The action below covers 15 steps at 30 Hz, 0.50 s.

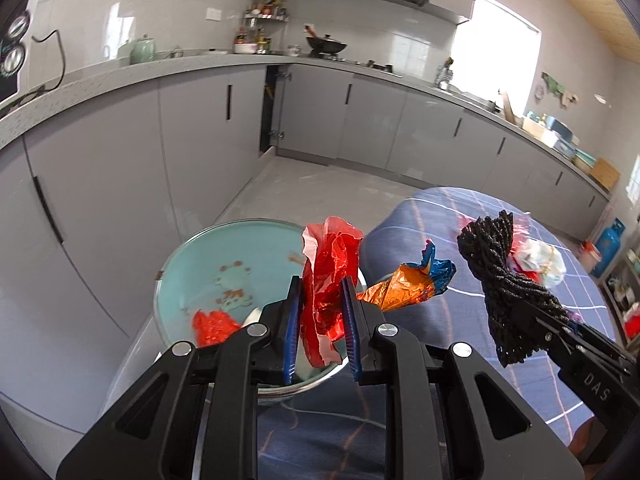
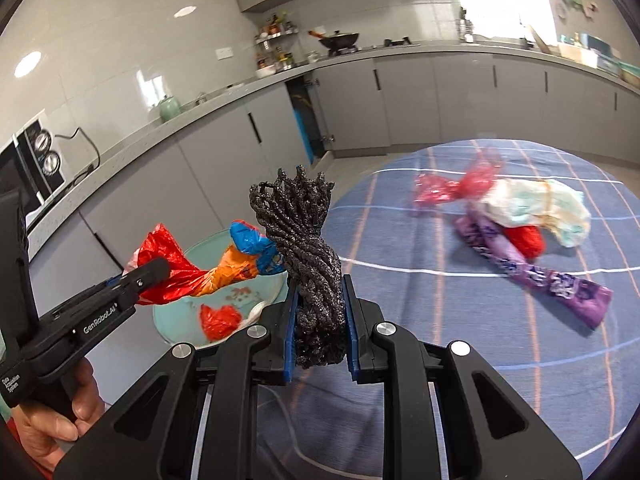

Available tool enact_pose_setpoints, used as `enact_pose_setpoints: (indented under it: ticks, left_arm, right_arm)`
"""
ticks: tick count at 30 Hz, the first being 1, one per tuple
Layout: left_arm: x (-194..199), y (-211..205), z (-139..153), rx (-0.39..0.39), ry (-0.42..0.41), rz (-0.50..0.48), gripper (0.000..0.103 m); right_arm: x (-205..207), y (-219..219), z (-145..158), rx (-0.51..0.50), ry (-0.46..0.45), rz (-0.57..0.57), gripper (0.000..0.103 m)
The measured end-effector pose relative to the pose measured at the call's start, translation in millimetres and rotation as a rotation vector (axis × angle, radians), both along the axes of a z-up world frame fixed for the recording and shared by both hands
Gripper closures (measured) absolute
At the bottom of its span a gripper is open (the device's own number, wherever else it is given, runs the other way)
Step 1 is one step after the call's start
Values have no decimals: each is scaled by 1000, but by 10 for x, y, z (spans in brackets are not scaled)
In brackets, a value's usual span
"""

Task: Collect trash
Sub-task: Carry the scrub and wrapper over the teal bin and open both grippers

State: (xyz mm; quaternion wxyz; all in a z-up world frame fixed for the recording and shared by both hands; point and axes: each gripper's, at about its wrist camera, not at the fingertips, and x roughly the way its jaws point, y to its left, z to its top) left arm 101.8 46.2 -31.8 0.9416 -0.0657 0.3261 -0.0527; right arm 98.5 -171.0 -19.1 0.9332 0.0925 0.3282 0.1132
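Both tools carry trash: left tool (image 1: 322, 322) clamps a red wrapper (image 1: 328, 280), right tool (image 2: 320, 322) a black net (image 2: 308, 248); the teal basin (image 1: 224, 256) lies ahead-left, nearer the left.

Both grippers (image 1: 322, 320) (image 2: 320, 320) are black plastic with blue finger pads (image 1: 291, 328), silver screws (image 2: 460, 348), and white lettering along the side.

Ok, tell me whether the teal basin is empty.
Not empty. The basin holds a crumpled red scrap and something white beside it.
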Motion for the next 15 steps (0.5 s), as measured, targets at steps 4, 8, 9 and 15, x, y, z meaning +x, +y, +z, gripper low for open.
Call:
enact_pose_setpoints:
  ticks: [4, 8, 9, 15]
  left_arm:
    - [45, 147, -4, 0, 7, 29, 83]
    - [147, 297, -56, 1, 43, 68, 83]
    - [174, 318, -60, 6, 47, 77, 83]
    - [274, 533, -85, 24, 55, 131, 83]
  right_arm:
    - [64, 182, -13, -10, 4, 30, 83]
    - [128, 310, -5, -13, 6, 47, 83]
    - [147, 341, -3, -15, 6, 51, 83]
    - [282, 528, -28, -15, 13, 67, 83]
